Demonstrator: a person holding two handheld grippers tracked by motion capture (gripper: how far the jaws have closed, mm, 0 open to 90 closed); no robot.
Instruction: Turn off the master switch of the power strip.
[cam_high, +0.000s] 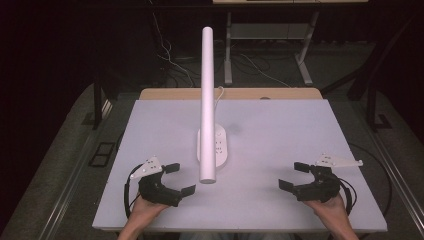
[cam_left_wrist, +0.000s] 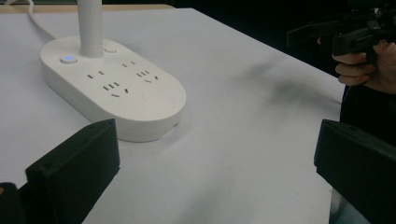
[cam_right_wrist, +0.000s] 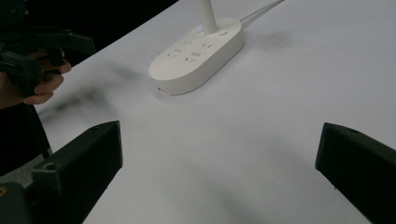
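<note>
Both of my grippers sit at the near edge of the table (cam_high: 280, 125), held low by the person's hands: the left gripper (cam_high: 176, 179) at the near-left, the right gripper (cam_high: 290, 175) at the near-right, well apart from each other. Each has its jaws spread wide with nothing between them; in both gripper views I see bare white tabletop between the black jaws. I read this as a ready stance, each tool parked on its own side so that either can approach the middle.

Between them and a little farther back stands the lamp base (cam_high: 222, 147), a white oval block with sockets on its top face and a small lit blue button (cam_left_wrist: 68, 59) beside the stem. Its long axis runs away from me, near edge to far edge. From its far end rises the white tube (cam_high: 207, 100), which in the high view leans toward me so that its open end hangs over the space between the grippers. A white cable (cam_high: 219, 95) leaves the base toward the back of the table, probably kept there out of my reach path.
</note>
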